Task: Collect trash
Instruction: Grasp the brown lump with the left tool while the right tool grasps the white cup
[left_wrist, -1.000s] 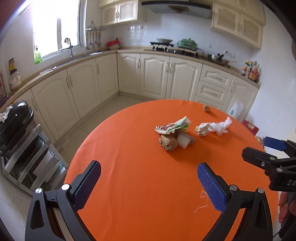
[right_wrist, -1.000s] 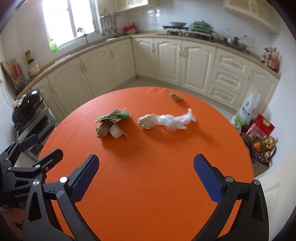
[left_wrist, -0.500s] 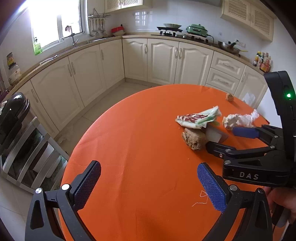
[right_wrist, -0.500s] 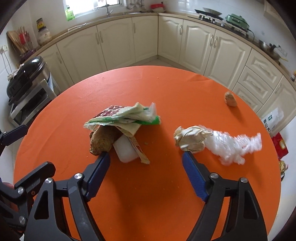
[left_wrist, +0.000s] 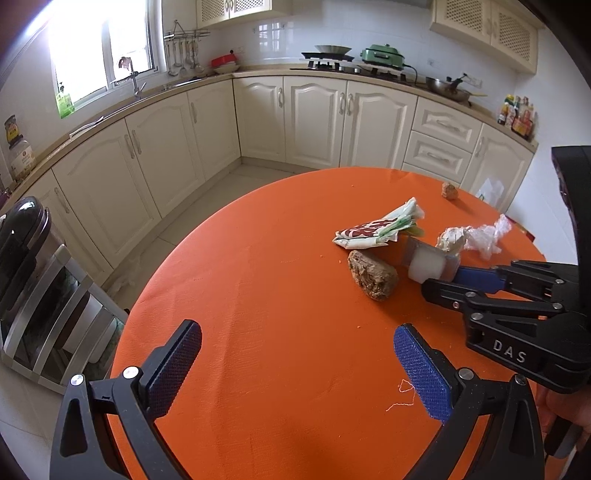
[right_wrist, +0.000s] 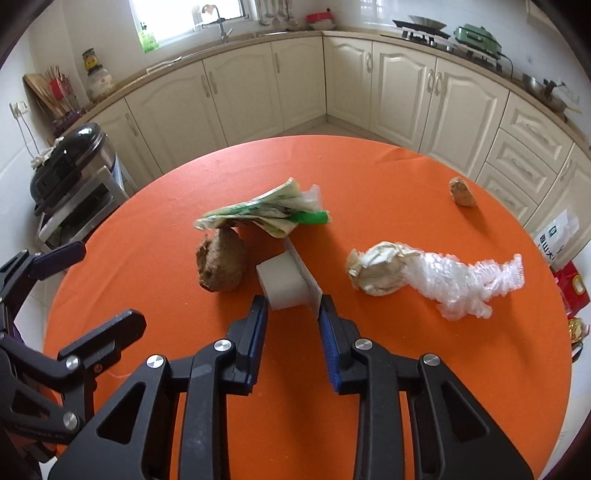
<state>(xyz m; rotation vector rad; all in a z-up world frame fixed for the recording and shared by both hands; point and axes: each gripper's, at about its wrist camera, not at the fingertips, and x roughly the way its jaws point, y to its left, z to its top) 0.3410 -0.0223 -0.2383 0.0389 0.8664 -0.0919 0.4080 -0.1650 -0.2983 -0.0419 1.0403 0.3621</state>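
A cream-cabinet kitchen wraps around a round table under an orange cloth (right_wrist: 369, 369), and every piece of trash in view lies on that cloth, so collection looks barely begun; no bin or bag shows in either view. In the right wrist view the right gripper (right_wrist: 293, 306) has just been closing, and its blue-padded jaws now stand narrow on either side of a small white plastic cup with a flat lid flap (right_wrist: 286, 282); the pads appear to press its near end, though I judge the grip fresh and the cup not yet lifted. Just beside the cup at nine o'clock sits a brown rough lump (right_wrist: 221, 264), and at eleven o'clock a folded printed paper wrapper with a green edge (right_wrist: 266, 212) rests partly over that lump. At three o'clock lies a crumpled beige paper ball joined to clear plastic film (right_wrist: 424, 275), and at one o'clock, well apart, a small brown crumb-like chunk (right_wrist: 461, 191). The left gripper (left_wrist: 295, 365) hovers over bare cloth with its jaws wide apart, holding nothing. All five pieces remain to be gathered.
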